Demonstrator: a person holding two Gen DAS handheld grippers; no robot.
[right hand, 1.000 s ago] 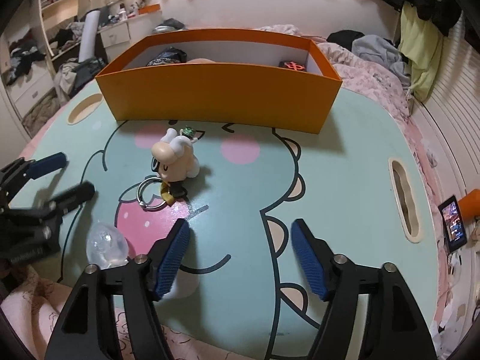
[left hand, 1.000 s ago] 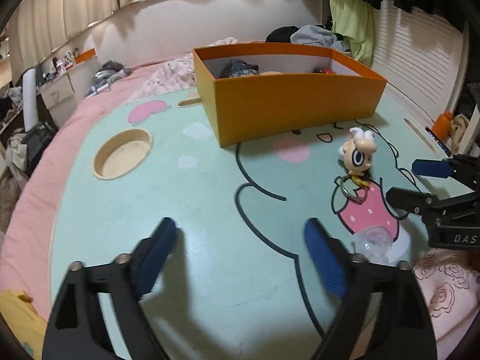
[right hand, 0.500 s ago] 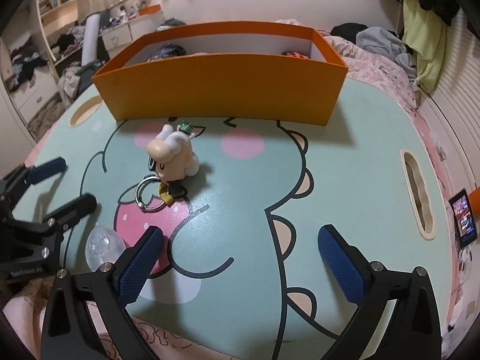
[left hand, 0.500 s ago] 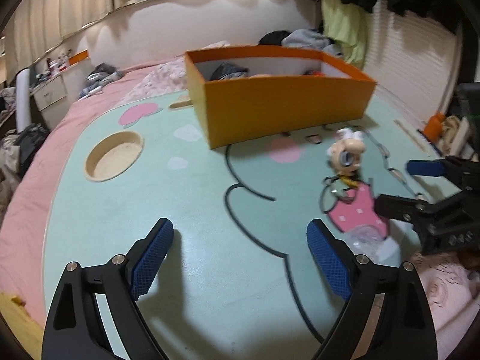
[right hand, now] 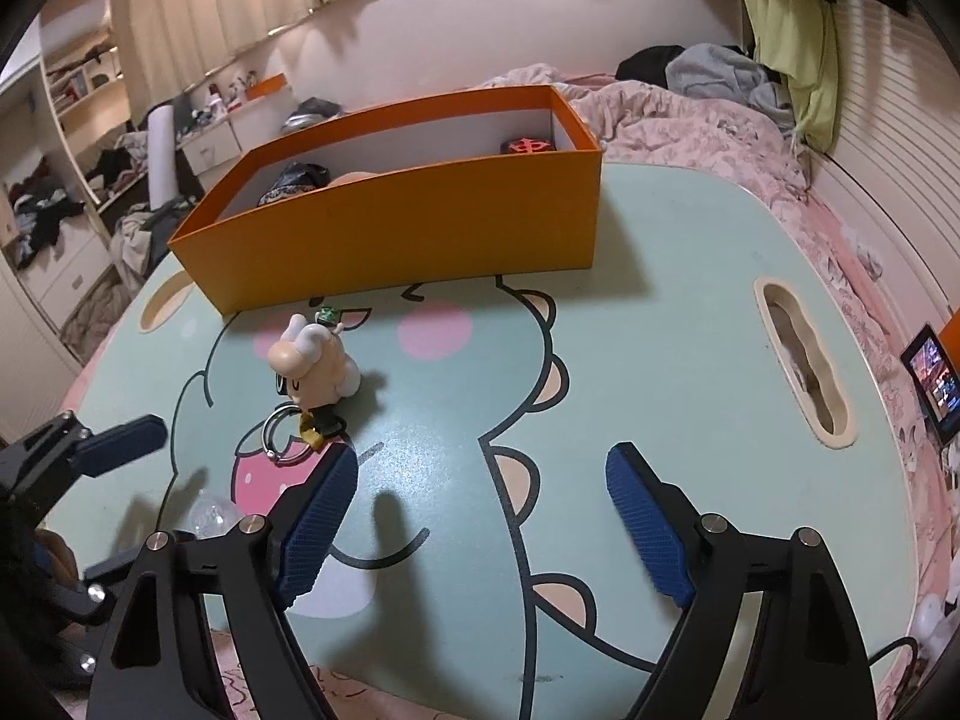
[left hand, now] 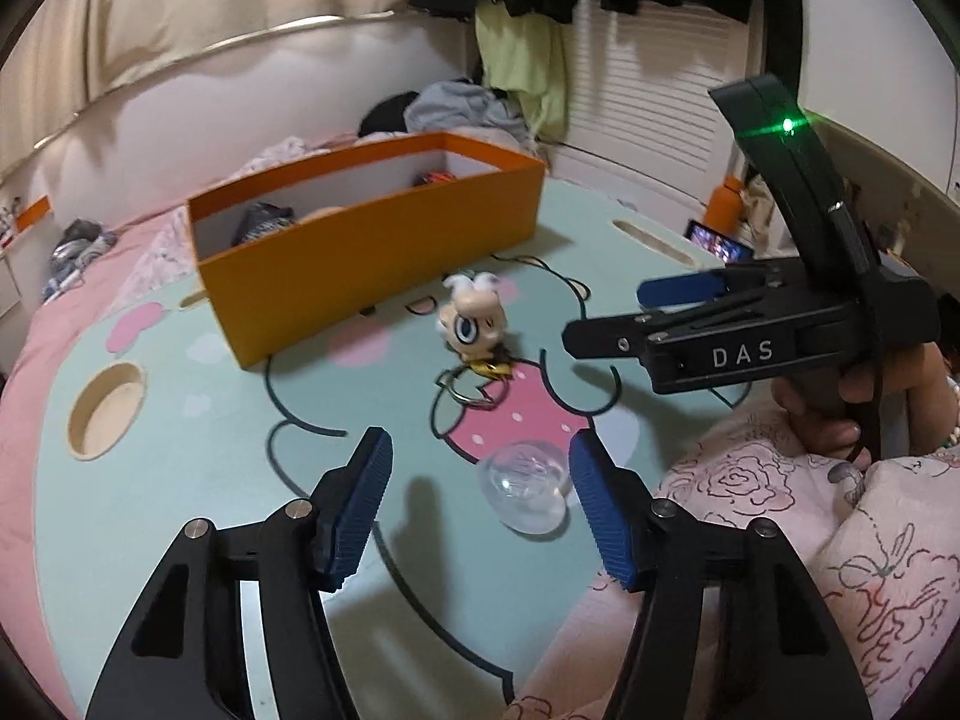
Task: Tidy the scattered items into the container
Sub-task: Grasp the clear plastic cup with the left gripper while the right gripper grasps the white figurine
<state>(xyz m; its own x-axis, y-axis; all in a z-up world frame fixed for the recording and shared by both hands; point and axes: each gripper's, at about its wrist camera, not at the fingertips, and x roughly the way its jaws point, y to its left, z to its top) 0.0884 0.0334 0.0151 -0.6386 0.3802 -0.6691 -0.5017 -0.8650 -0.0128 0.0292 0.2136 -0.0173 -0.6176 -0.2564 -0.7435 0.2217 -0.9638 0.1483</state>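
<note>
Left gripper (left hand: 480, 510): jaws just narrowing, unclenched, nothing gripped, straddling clear rounded plastic capsule (left hand: 525, 495) off-centre. Risk: slick shell squirting sideways off teal cartoon-printed tabletop (left hand: 180, 480).

Right gripper (right hand: 480, 510): jaws apart, just narrowed, nothing between. Orange box (right hand: 420, 228) at far table (right hand: 660, 330) edge. Figurine keychain (right hand: 315, 369) before it. Left gripper (right hand: 120, 438) at left.
</note>
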